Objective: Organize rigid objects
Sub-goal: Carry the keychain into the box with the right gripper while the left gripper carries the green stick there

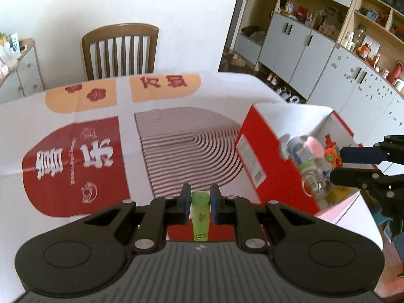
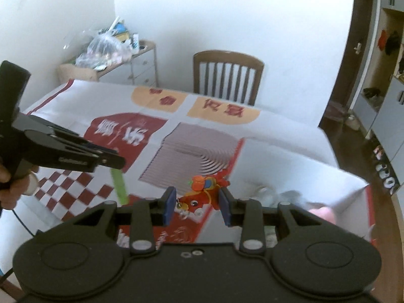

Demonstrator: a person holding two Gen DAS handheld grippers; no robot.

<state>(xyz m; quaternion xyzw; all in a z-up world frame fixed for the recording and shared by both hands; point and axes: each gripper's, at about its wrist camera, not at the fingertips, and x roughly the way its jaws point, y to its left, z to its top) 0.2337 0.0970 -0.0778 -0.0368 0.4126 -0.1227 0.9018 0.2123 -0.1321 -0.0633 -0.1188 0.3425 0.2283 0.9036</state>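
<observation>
My left gripper (image 1: 200, 203) is shut on a green lighter (image 1: 200, 217), held above the printed table cover; it also shows in the right wrist view (image 2: 119, 184), hanging below the left gripper (image 2: 111, 162). My right gripper (image 2: 197, 208) is shut on a red and orange toy keychain (image 2: 202, 195) and holds it over the near corner of the red and white box (image 2: 353, 197). In the left wrist view the right gripper (image 1: 353, 166) is over the box (image 1: 262, 151), which holds several small toys (image 1: 306, 151).
A table with a red, white and orange printed cover (image 1: 101, 151) fills the middle. A wooden chair (image 1: 121, 50) stands behind it. Cabinets and shelves (image 1: 328, 50) line the right wall. A low drawer unit with bags (image 2: 113, 55) stands at the back left.
</observation>
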